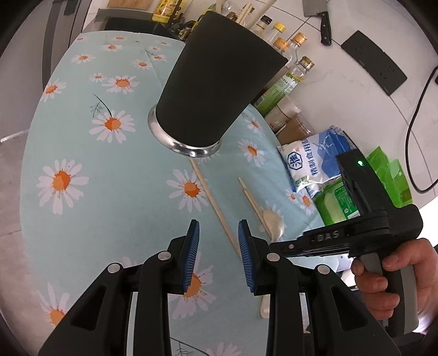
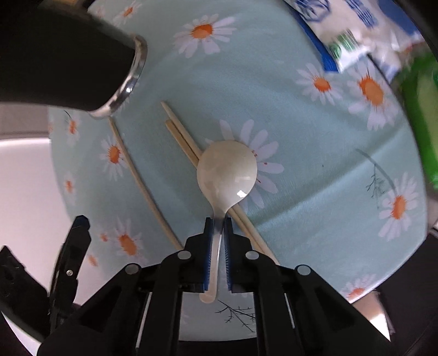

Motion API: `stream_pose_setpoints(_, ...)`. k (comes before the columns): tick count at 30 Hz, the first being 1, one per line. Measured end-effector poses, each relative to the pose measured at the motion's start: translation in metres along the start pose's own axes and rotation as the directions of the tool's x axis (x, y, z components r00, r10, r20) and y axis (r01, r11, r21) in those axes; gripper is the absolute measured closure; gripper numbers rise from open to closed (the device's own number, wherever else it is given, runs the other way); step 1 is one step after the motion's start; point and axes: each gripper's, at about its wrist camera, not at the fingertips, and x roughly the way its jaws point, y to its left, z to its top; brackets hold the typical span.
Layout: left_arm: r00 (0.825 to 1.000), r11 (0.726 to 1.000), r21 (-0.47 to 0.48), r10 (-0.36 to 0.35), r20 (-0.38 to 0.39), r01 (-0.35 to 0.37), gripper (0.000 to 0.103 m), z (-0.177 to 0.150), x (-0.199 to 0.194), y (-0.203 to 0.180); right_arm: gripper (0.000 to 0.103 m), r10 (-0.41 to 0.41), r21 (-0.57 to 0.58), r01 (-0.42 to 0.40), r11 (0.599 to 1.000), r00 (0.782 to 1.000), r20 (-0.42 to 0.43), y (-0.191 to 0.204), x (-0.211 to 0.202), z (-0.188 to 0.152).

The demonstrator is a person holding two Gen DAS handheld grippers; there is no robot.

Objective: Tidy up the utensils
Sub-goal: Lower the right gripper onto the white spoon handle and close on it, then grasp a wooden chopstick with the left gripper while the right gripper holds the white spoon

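Note:
A black utensil cup (image 1: 213,87) with a steel base stands on the daisy tablecloth; it also shows at upper left in the right wrist view (image 2: 71,54). A single wooden chopstick (image 1: 216,208) lies in front of it, and also shows in the right wrist view (image 2: 139,180). A pair of chopsticks (image 2: 183,139) lies under a white spoon (image 2: 227,169). My right gripper (image 2: 218,221) is shut on the spoon's handle. My left gripper (image 1: 218,227) is open, empty, with the single chopstick's near end between its fingers. The spoon bowl (image 1: 275,223) shows in the left view.
The table (image 1: 109,191) has a light blue daisy cloth. Oil bottles (image 1: 290,74), a salt bag (image 1: 312,161) and green packets (image 1: 339,202) crowd its right side. A cleaver (image 1: 319,16) hangs on the tiled wall. The table's edge runs along the left.

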Motion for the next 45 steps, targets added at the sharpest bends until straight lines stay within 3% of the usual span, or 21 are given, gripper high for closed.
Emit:
stream_pose_setpoints(6,0.999,0.999,-0.022,-0.038,0.020,0.039,0.075,-0.001,0.002,0.003,0.080,-0.185,-0.091,0.185,0.979,0.983,0.006,0.038,0.007,0.000)
stream_pose_setpoints(8,0.998,0.998,-0.029,-0.048,0.035,0.049,0.075,-0.002,0.002,0.003,0.080,-0.235,-0.106,0.236,0.966,0.972,0.020,0.049,0.010,-0.002)
stream_pose_setpoints(13,0.996,0.994,-0.077,-0.070,0.053,0.074,0.075,-0.007,0.002,0.009,0.094,-0.262,-0.113,0.267,0.957,0.963,0.056,0.072,0.014,-0.007)
stream_pose_setpoints(23,0.999,0.993,-0.111,-0.035,0.023,0.038,0.075,-0.020,0.006,0.019,0.095,-0.211,-0.192,0.224,0.955,0.974,0.083,0.055,0.000,-0.016)
stream_pose_setpoints(32,0.998,0.997,-0.059,0.048,-0.041,-0.050,0.075,-0.010,0.021,-0.004,0.095,-0.076,-0.213,0.094,0.972,0.993,0.088,0.021,-0.041,-0.027)
stream_pose_setpoints(39,0.979,0.984,-0.034,0.169,-0.117,-0.174,0.075,0.007,0.041,-0.026,0.095,0.047,-0.325,-0.009,0.946,0.993,0.109,0.006,-0.074,-0.026)
stream_pose_setpoints(45,0.943,0.961,-0.043,0.259,-0.210,-0.273,0.075,0.021,0.061,-0.044,0.095,0.147,-0.410,-0.090,0.908,0.983,0.110,-0.005,-0.102,-0.020)
